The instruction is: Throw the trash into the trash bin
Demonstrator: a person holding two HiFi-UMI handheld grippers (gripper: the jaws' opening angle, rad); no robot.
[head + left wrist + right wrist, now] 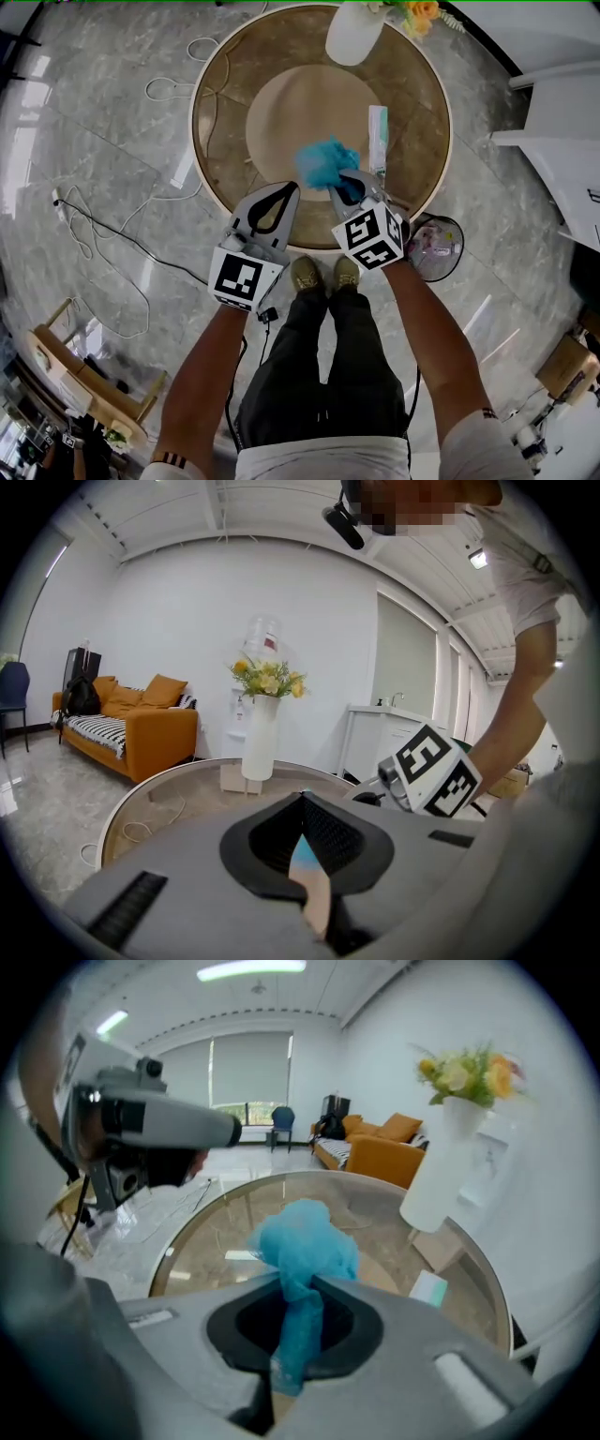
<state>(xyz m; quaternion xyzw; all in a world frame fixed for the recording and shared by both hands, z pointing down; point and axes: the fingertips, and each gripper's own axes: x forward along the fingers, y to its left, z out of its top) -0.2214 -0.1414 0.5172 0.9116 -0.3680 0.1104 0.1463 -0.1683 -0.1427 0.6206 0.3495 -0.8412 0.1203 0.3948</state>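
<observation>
A crumpled blue piece of trash (323, 161) sits above the near part of the round glass-topped table (234, 112). My right gripper (345, 183) is shut on its lower end. In the right gripper view the blue wad (305, 1246) bulges out past the closed jaws of that gripper (300, 1283). My left gripper (286, 190) hovers just left of it over the table's near edge, jaws together and nothing between them (302, 797). The trash bin (434, 247), lined with a clear bag, stands on the floor to the right of the table's near edge, beside my right forearm.
A white vase with flowers (354, 33) stands at the table's far side. A pale green and white packet (378, 134) lies right of the blue trash. Cables (94, 234) trail over the marble floor on the left. A wooden chair (66, 366) is at lower left and white furniture (562, 141) at right.
</observation>
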